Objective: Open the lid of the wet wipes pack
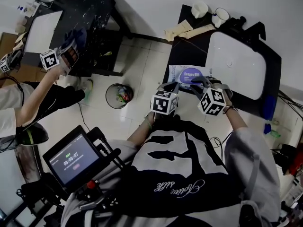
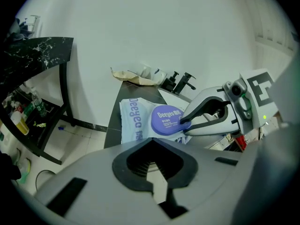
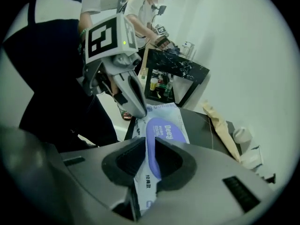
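The wet wipes pack (image 1: pixel 182 74), pale blue with a round purple lid (image 2: pixel 166 120), lies on a black table (image 1: pixel 177 56) beside a white sink. My right gripper (image 3: pixel 152 161) is shut on the lid's near edge, and the lid (image 3: pixel 157 144) stands tilted up off the pack. The left gripper view shows the right gripper (image 2: pixel 186 123) pinching the lid's rim. My left gripper (image 2: pixel 153 163) is shut with nothing in it. In the right gripper view the left gripper (image 3: pixel 137 110) has its tip down at the pack's far end (image 3: pixel 161 110).
A white sink basin (image 1: pixel 234 63) with a black tap (image 2: pixel 183 81) fills the table's right side. Two cups (image 1: pixel 200 7) and crumpled brown paper (image 1: pixel 182 31) lie at the back. A waste bin (image 1: pixel 118 95) stands on the floor. Another person (image 1: pixel 28 103) works at a marble table (image 1: pixel 90 13).
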Demonstrator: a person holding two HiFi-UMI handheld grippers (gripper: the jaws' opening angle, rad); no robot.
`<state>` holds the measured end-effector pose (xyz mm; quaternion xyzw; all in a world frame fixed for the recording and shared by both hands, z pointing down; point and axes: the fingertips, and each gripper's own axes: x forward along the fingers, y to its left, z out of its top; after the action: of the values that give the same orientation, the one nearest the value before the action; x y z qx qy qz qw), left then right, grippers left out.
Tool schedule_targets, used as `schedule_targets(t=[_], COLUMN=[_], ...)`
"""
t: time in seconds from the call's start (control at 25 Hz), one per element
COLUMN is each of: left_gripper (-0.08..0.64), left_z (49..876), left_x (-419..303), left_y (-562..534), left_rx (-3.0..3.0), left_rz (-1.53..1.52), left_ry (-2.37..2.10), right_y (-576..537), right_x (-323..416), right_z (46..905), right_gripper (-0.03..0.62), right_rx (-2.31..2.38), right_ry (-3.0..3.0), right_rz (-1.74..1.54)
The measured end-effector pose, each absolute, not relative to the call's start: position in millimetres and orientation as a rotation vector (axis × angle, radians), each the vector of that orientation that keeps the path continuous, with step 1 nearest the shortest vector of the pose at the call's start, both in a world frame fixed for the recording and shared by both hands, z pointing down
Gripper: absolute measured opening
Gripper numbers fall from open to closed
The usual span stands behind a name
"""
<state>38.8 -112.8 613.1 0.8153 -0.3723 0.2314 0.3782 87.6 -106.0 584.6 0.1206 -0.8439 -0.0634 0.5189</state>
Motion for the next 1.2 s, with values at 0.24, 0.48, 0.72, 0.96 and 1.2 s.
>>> schedule_targets(t=[0.24,0.48,0.72,0.96,1.2], left_gripper=[-0.002,-0.002,-0.002,-0.002,-0.002], left_z=[615,616,618,617,617], left_x=[38,37,39,38,37], left_y=[-115,-115,-116,-117,-120], left_rx=[2.056,2.076,2.091,2.093,2.096], left_rz=[0.591,0.612,0.643,0.642,0.638], left_ry=[-0.947,-0.946,-0.946,-0.949,-0.962], right_y=[-106,-110,-120,-127,-136], right_x=[81,78,75,73,69], right_z=[599,599,591,586,585], right_gripper=[0.067,0.058,0.041,0.041,0.041], right_rx=[0.178,0.219,0.27,0.303,0.315], right_ry=[-1.896,-1.936,-1.975,-2.022,-2.043], right_rz=[-0.432,-0.45,-0.517,-0.471,-0.454])
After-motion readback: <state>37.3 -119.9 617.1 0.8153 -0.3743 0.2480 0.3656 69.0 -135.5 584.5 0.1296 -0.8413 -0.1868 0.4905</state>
